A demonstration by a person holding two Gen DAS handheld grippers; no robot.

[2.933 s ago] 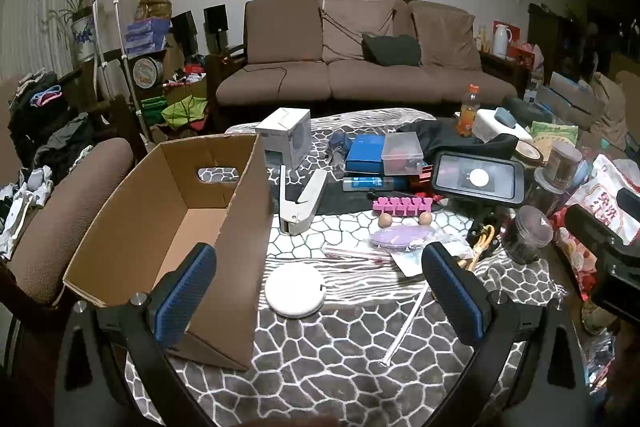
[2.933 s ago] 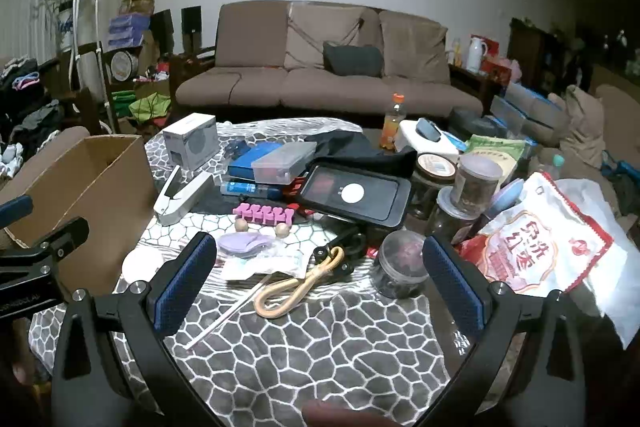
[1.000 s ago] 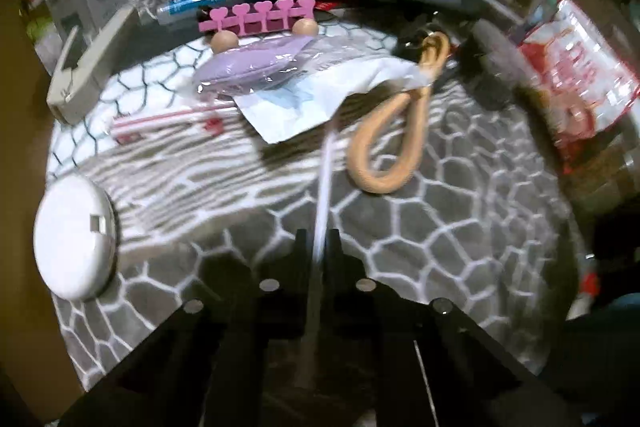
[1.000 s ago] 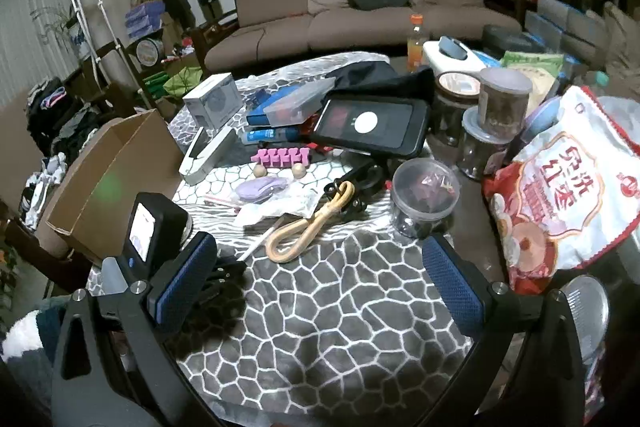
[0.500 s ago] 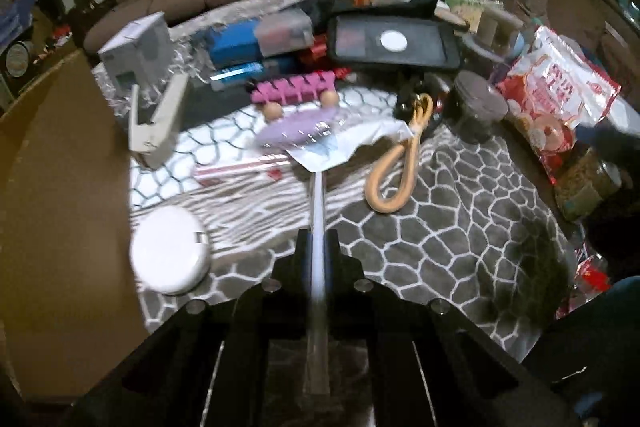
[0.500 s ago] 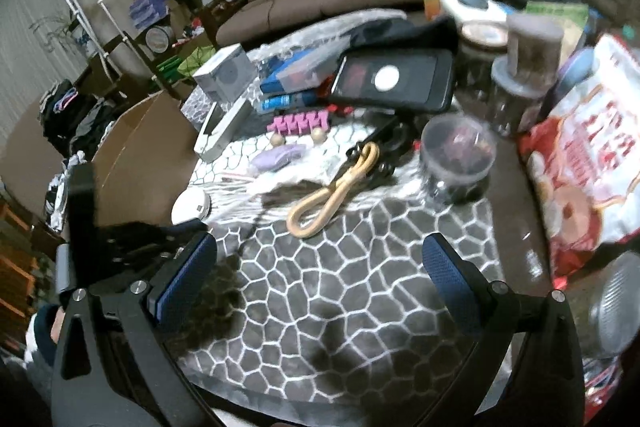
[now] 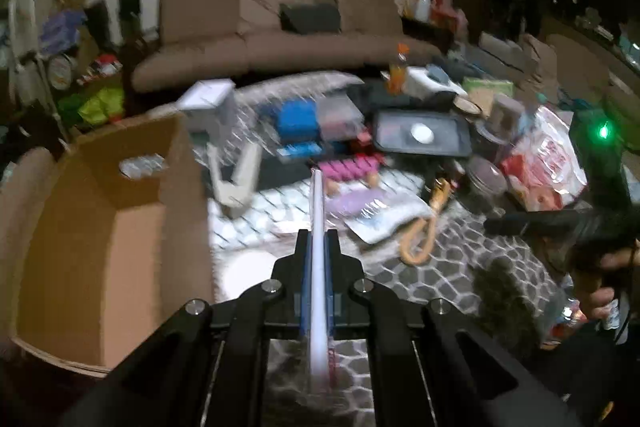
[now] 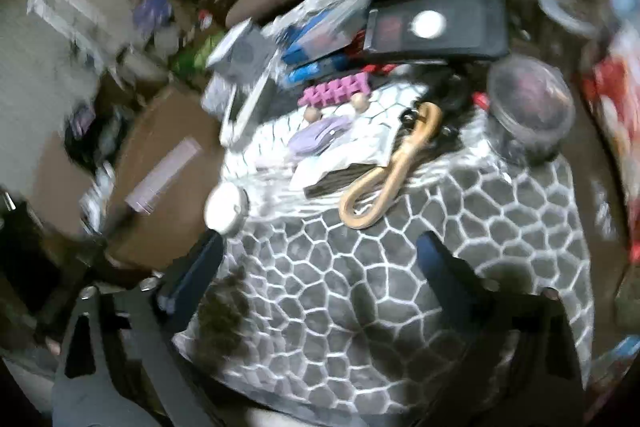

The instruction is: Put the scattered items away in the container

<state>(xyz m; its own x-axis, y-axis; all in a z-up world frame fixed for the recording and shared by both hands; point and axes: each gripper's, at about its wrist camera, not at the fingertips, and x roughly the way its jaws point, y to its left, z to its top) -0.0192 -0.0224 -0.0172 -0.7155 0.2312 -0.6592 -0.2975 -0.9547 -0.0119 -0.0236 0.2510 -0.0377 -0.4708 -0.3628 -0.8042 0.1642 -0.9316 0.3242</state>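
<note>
My left gripper [image 7: 317,247] is shut on a long white straw [image 7: 318,227] and holds it above the table, pointing forward. The open cardboard box [image 7: 100,227] stands to its left; it also shows in the right wrist view [image 8: 160,167], with the straw [image 8: 162,175] blurred above it. My right gripper [image 8: 320,267] is open and empty over the patterned tablecloth [image 8: 360,327]. A tan loop strap [image 8: 384,179], a white round disc [image 8: 224,207], a purple packet [image 8: 316,139] and a pink heart-shaped piece [image 8: 336,91] lie ahead of it.
A white stapler-like tool [image 7: 236,179], blue boxes [image 7: 296,123], a black tray [image 7: 420,135], dark jars [image 8: 528,107] and a red snack bag [image 7: 548,163] crowd the table's far and right sides. A brown sofa [image 7: 280,39] stands behind.
My left gripper has lifted the straw off the table and swung it toward the box. My right gripper has tipped down and moved closer to the tan strap.
</note>
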